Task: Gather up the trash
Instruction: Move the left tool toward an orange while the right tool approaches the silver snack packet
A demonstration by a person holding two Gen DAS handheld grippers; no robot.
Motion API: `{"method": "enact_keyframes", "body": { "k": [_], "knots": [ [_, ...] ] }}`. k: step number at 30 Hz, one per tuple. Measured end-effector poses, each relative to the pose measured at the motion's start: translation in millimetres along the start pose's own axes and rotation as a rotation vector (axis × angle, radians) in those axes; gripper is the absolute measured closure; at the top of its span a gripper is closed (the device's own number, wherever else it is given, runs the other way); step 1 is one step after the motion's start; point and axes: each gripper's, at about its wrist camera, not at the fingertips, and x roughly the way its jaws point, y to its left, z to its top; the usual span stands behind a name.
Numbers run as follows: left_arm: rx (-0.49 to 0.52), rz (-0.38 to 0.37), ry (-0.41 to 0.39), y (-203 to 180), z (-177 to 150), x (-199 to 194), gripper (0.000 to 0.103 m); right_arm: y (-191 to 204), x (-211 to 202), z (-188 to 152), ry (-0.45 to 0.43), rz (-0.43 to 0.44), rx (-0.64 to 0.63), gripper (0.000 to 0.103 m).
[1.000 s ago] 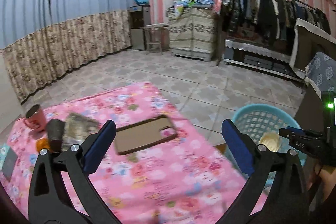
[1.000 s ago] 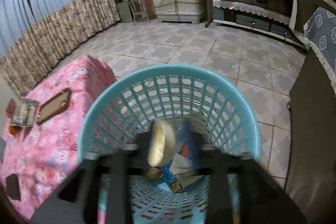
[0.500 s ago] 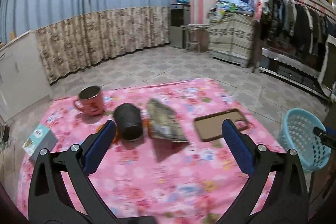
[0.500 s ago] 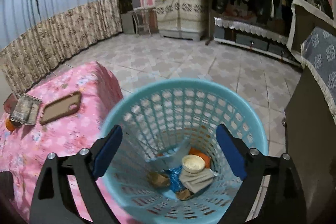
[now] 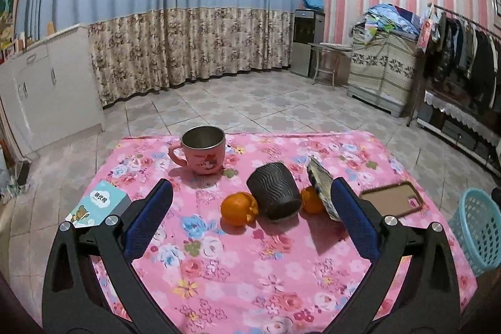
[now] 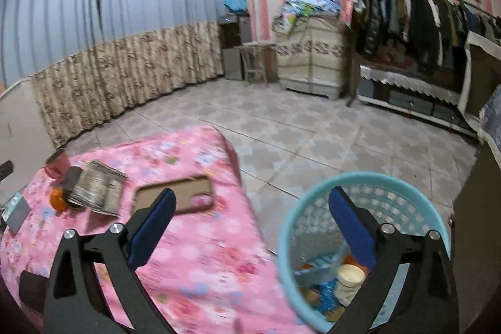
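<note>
Ahead of both finger pairs, a pink floral tablecloth (image 5: 238, 265) over a low table. Under and just right of the right gripper (image 6: 250, 224), jaws opening with nothing between them, a round turquoise lattice plastic basket (image 6: 313, 208) on the floor holding dropped trash, a cream round lid (image 6: 350, 273) among it. Left gripper (image 5: 250, 215) spread wide, empty. Beyond its fingertips, a dark ribbed cup (image 5: 274, 191) lying on its side between two oranges (image 5: 238, 207), touching both; a crumpled silvery wrapper (image 5: 321, 182) by the right finger; a brown phone case (image 5: 391, 197) further right; a pink metal-lined mug (image 5: 203, 154) farther back
</note>
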Motion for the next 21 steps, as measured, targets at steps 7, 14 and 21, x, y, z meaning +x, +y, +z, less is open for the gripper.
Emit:
{"method": "enact_keyframes", "body": {
  "k": [7, 14, 21],
  "knots": [
    [-0.023, 0.013, 0.001, 7.7, 10.3, 19.6, 0.006, 57.8, 12.1, 7.3, -0.017, 0.086, -0.085, 0.005],
    [-0.006, 0.036, 0.050, 6.0, 6.6, 56.3, 0.006, 101.5, 40.8, 5.1, 0.001, 0.150, -0.138, 0.005],
    [-0.032, 0.054, 0.146, 20.0, -15.9, 99.7, 0.006, 127.8, 75.3, 4.0, 0.026, 0.173, -0.171, 0.005]
  ]
}}
